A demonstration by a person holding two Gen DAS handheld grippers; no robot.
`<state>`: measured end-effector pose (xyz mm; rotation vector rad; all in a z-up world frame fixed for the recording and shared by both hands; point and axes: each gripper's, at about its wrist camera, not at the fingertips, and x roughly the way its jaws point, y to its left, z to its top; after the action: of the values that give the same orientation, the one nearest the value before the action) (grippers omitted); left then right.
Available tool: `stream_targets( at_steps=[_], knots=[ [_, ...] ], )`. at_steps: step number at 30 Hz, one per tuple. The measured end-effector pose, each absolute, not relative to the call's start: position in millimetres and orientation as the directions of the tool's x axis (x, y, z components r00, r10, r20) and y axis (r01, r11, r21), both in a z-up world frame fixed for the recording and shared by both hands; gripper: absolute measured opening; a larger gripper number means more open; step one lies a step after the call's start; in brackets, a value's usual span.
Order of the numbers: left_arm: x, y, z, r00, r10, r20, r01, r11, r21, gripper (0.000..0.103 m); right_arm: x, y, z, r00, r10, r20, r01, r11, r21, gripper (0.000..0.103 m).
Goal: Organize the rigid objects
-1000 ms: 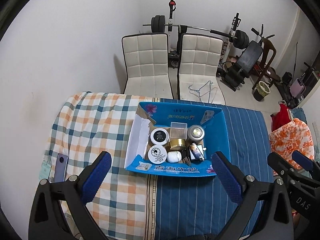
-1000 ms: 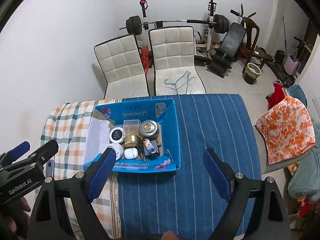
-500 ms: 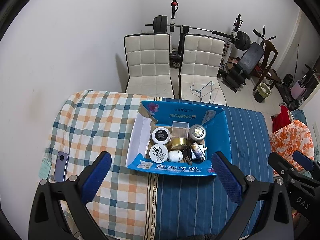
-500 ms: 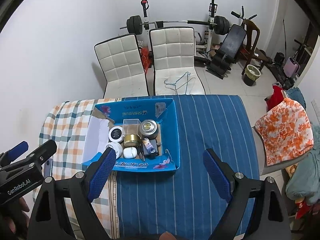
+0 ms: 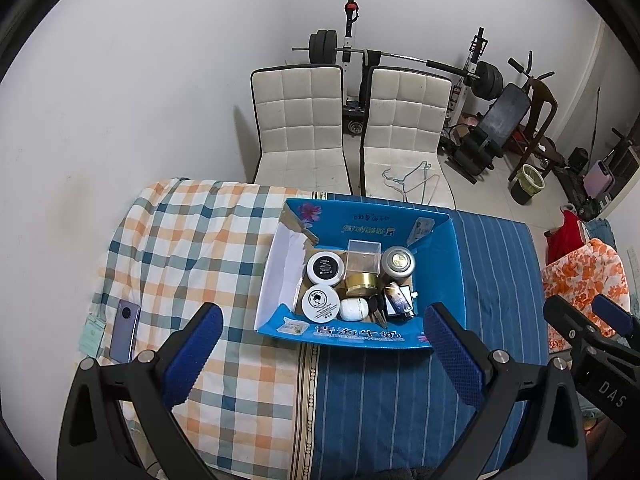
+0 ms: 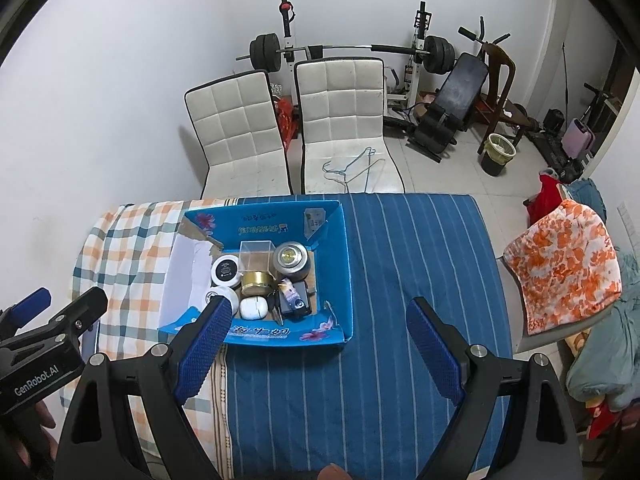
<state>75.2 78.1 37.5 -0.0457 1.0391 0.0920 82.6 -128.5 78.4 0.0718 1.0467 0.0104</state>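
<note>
My left tool [image 5: 320, 344]: blue-padded fingers spread wide, nothing between them, poised above the near edge of the worktop [image 5: 400, 400]. My right tool [image 6: 316, 344]: likewise spread wide and empty, hovering over the blue striped cloth [image 6: 400, 280].

Worktop covering: checked cloth [image 5: 192, 248] on the 9 o'clock half, blue striped cloth on the 3 o'clock half.

Blue cardboard box [image 5: 440, 264]: open-topped, one white inner flap at its 9 o'clock side, sitting across the seam of the two cloths, at 12 o'clock from my left tool. It holds all the rigid items:
- black-lidded white jar [image 5: 325, 267], 10 o'clock corner of the cluster
- white-lidded jar [image 5: 320, 302], just at 6 o'clock of the first
- clear plastic cube [image 5: 363, 256], at 12 o'clock
- silver tin [image 5: 397, 262], at 2 o'clock, just beside the cube
- gold tin [image 5: 361, 284], centre
- small white case [image 5: 353, 309], at 6 o'clock
- keys [image 5: 377, 310], beside the white case
- small dark printed box [image 5: 398, 301], at 4 o'clock

Outside the box: phone [image 5: 125, 331], lying flat on the checked cloth at 9 o'clock, well apart from the box.

Beyond the worktop at 12 o'clock: two white padded chairs [image 5: 298, 120], wire hangers [image 5: 408, 178] on the right-hand seat.
</note>
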Motion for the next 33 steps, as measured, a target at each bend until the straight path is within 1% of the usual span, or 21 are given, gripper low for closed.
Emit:
stream_targets(
  at_steps=[23,33],
  knots=[
    [67.1,82.6,35.6,0.5,0.066,-0.864,-0.106,0.994,0.015,0.103,80.6,-127.0,77.3,0.498,0.038,-0.867,0.018,0.998,0.054,0.091],
    [71.4,79.0,42.5,0.505,0.068,-0.861,-0.078,0.996,0.033,0.103,77.5,-126.6,80.4,0.506,0.029,-0.862,0.017,0.999,0.044,0.091]
  ],
)
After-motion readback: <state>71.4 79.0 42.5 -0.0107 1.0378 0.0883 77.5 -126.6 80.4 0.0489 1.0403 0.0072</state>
